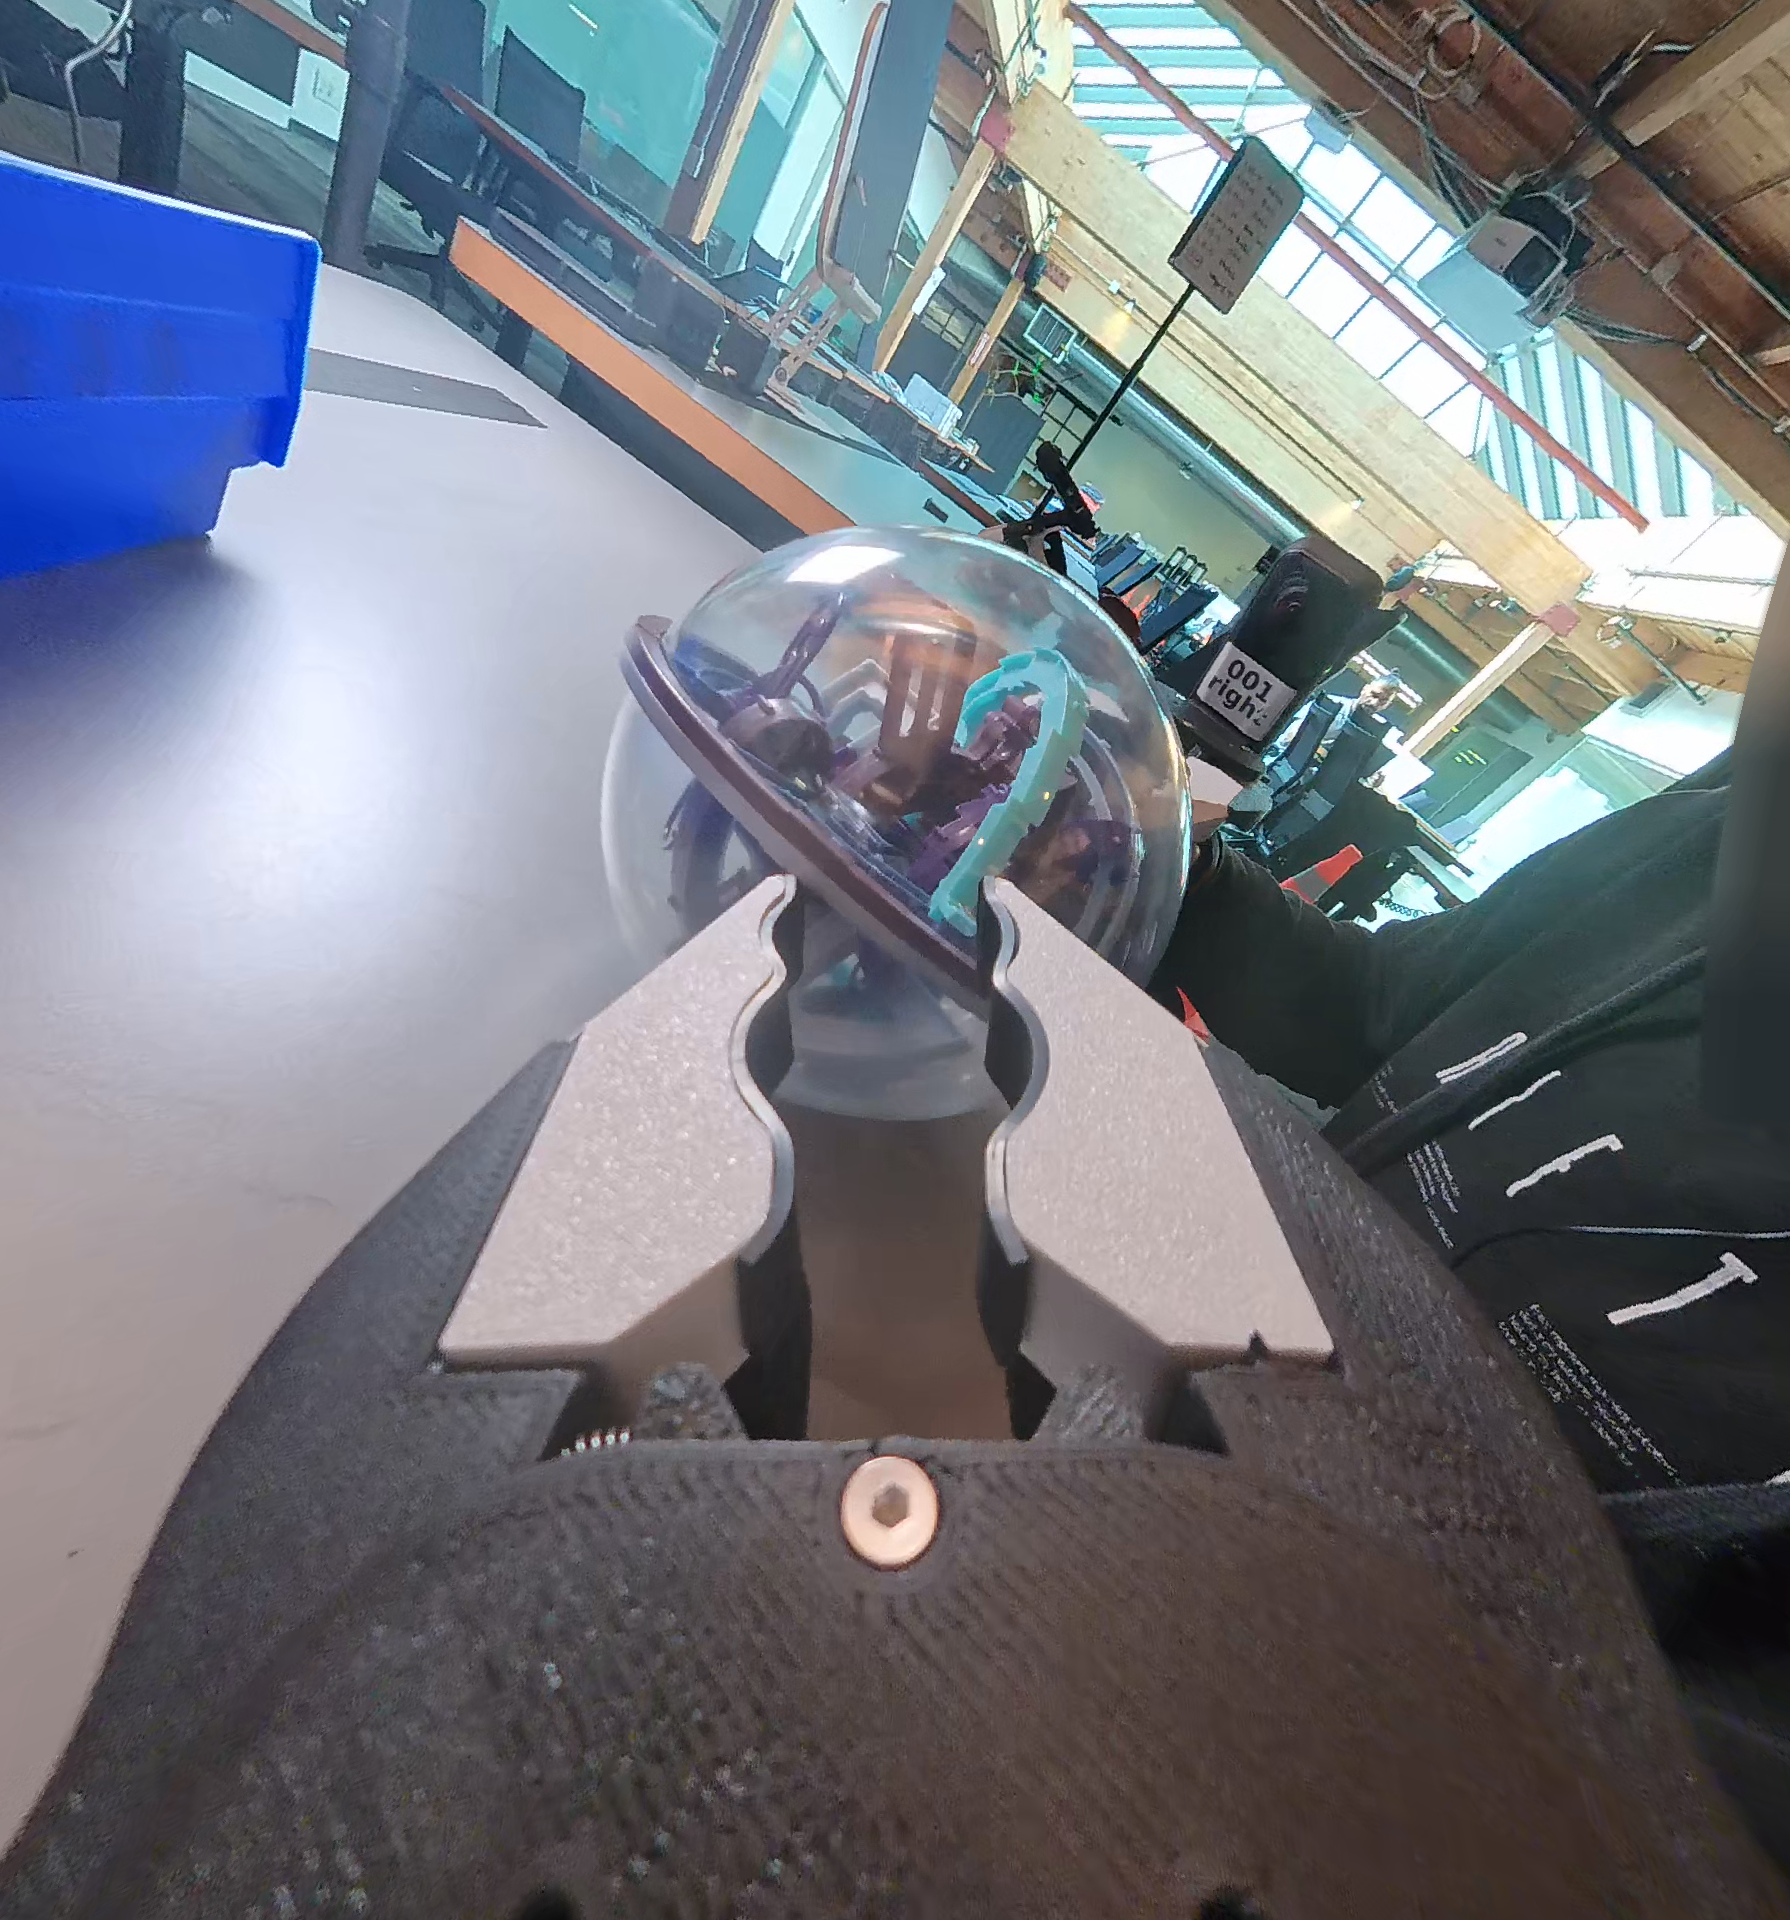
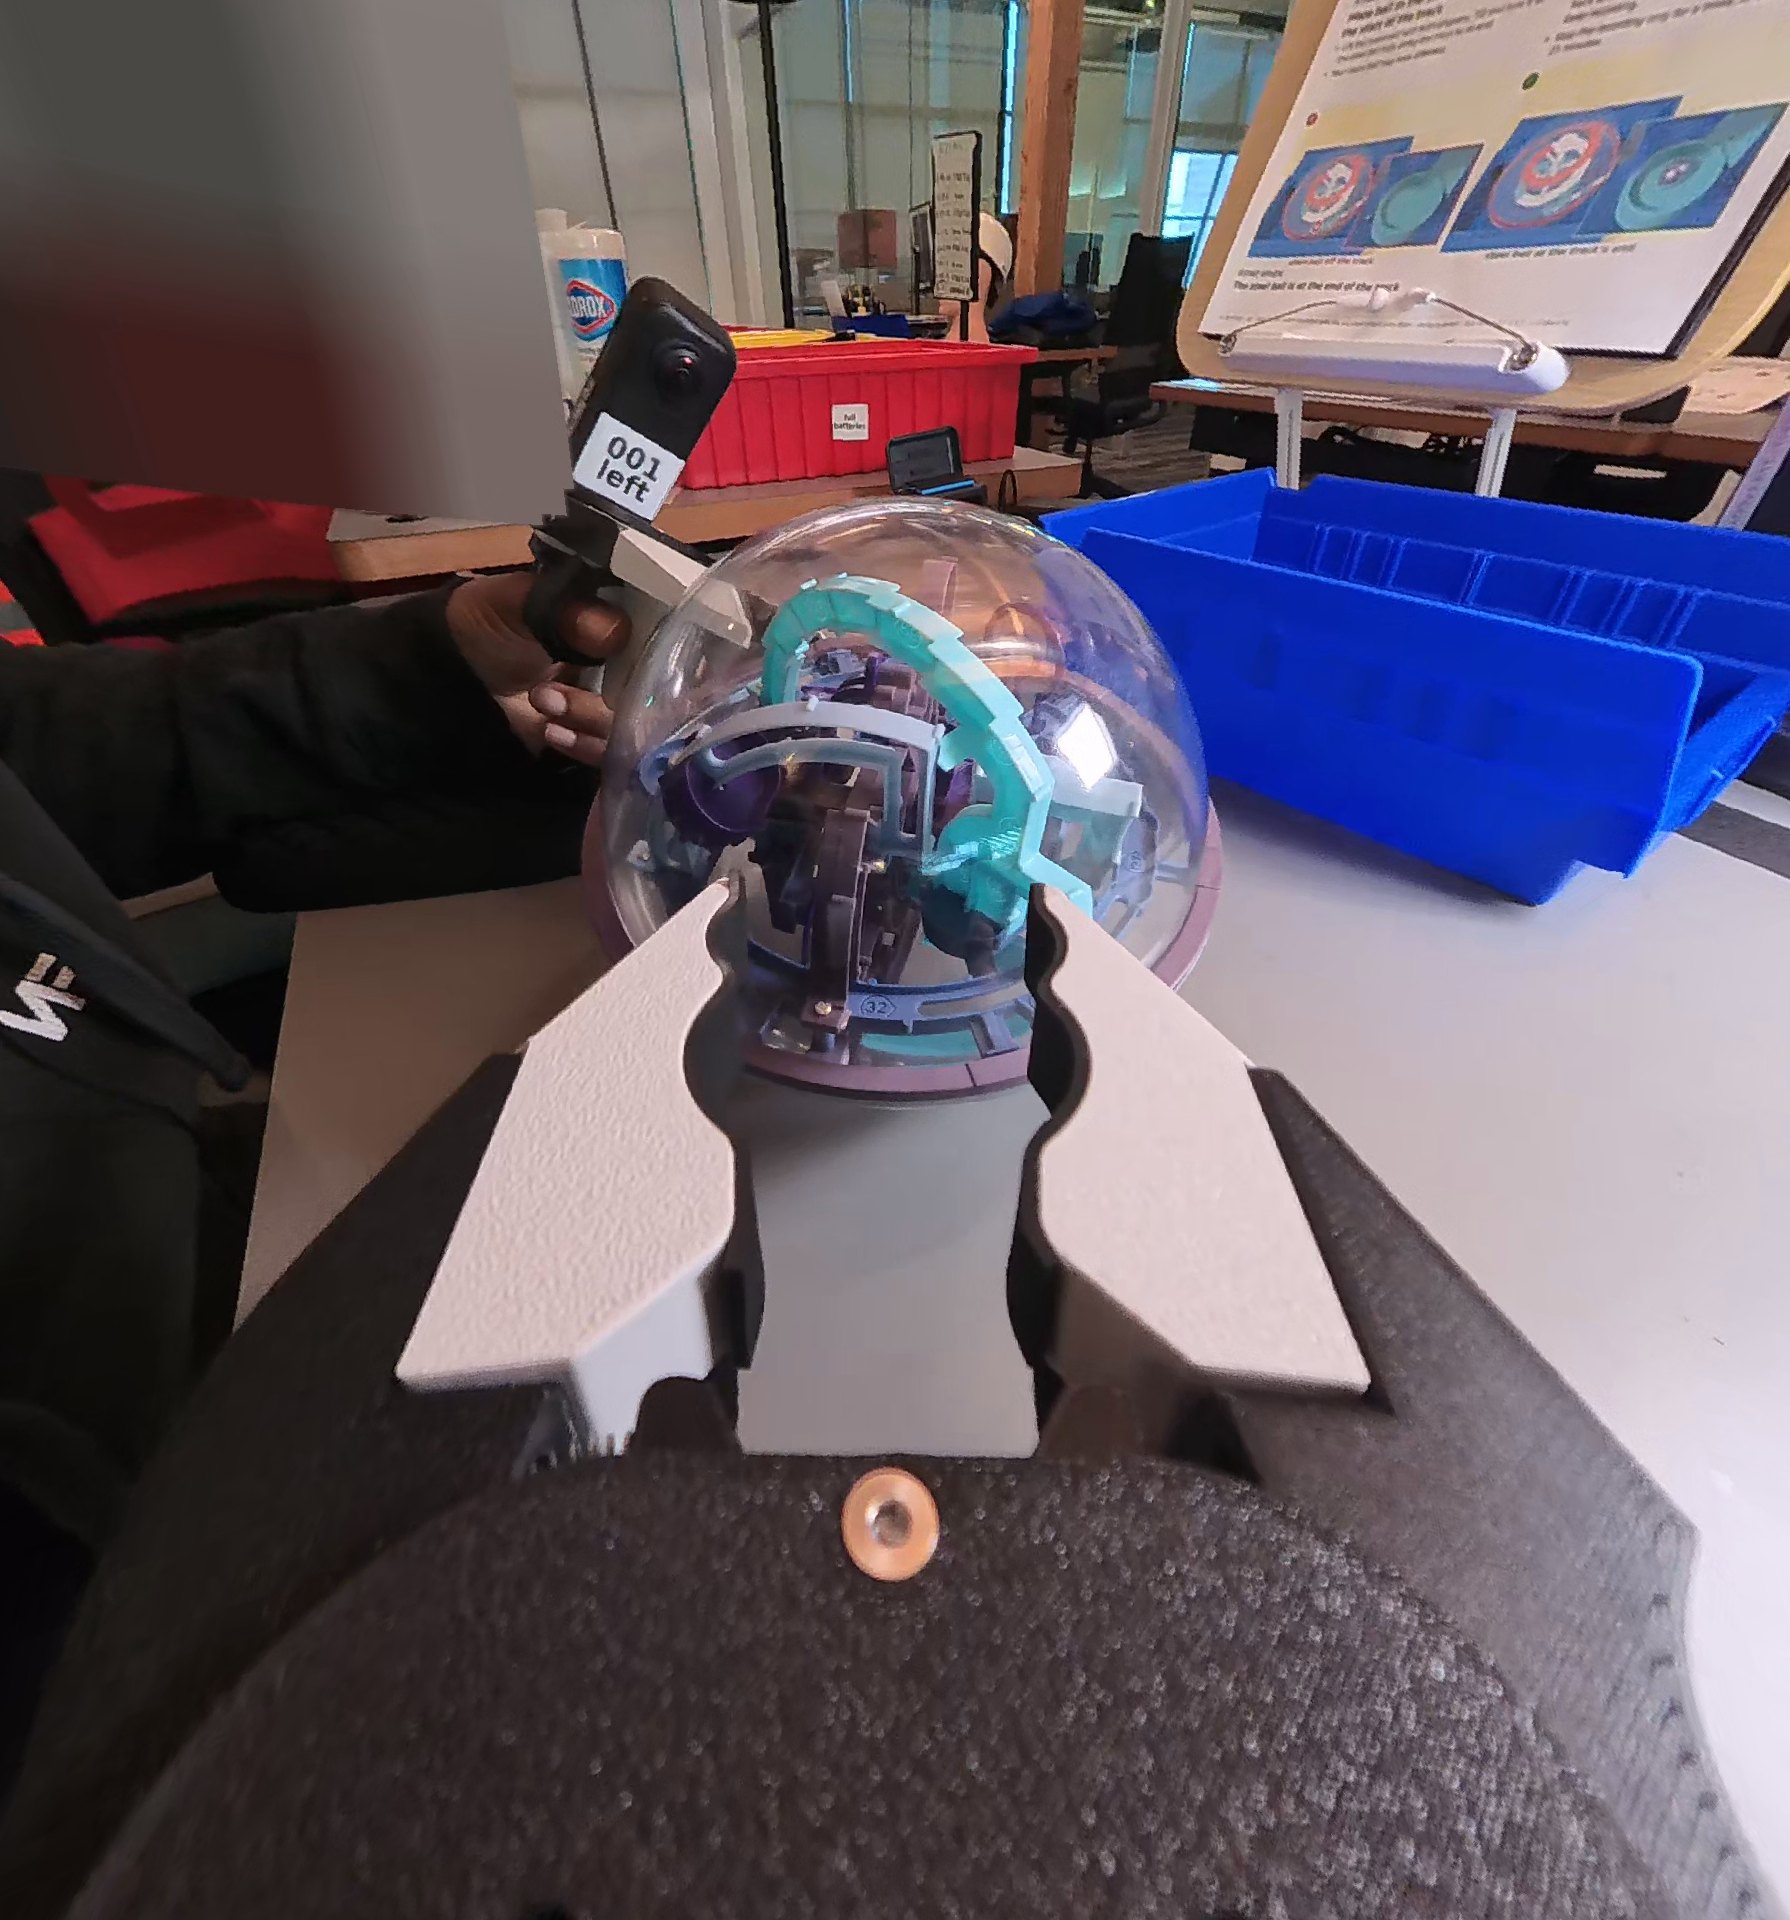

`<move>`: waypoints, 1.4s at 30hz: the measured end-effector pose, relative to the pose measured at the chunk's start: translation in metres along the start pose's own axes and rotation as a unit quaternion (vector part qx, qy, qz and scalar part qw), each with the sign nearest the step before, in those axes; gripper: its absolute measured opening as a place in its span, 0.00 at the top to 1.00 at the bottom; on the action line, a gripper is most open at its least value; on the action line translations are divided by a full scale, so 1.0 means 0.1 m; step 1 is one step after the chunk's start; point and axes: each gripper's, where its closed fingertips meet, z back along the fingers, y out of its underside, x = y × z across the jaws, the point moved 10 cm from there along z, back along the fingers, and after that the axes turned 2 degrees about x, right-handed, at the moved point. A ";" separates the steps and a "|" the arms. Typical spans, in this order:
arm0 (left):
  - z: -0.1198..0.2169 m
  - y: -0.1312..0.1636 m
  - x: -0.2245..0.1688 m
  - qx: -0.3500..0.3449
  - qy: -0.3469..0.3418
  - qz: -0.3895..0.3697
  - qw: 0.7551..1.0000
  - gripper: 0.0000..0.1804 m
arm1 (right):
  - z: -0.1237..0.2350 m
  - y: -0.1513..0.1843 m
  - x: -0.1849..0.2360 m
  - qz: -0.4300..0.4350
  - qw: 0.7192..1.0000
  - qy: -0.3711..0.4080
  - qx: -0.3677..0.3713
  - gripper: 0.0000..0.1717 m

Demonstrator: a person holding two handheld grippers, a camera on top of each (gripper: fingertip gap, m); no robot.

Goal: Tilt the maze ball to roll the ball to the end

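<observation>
My 2 claws hold the maze ball (image 2: 901, 790) above the surface (image 2: 1442, 1091): left claw (image 1: 886, 894) pinches its dark rim, right claw (image 2: 875, 904) presses the clear dome, near the blue bin (image 2: 1493, 665)

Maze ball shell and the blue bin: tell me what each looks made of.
Maze ball shell: clear, glossy hard plastic by the look; window glare sits on it and the coloured tracks show through. Blue bin: opaque moulded plastic, likely, with ribbed walls and a dull sheen.
</observation>
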 end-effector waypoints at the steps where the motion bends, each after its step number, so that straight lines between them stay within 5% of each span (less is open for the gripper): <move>1: 0.00 0.00 0.00 0.000 -0.001 0.000 1.000 0.83 | 0.00 0.00 0.01 0.003 1.000 -0.001 -0.001 0.70; 20: 0.09 -0.01 -0.01 0.033 -0.020 -0.039 0.998 0.82 | 0.02 0.00 0.22 0.087 0.994 -0.059 -0.008 0.77; 33: 0.04 0.01 0.01 0.050 -0.021 -0.038 0.998 0.84 | 0.06 -0.01 0.17 0.060 0.996 -0.067 -0.029 0.77; 42: 0.05 0.01 0.02 0.044 -0.021 -0.032 0.998 0.83 | 0.07 -0.02 0.03 0.028 0.999 -0.007 -0.036 0.62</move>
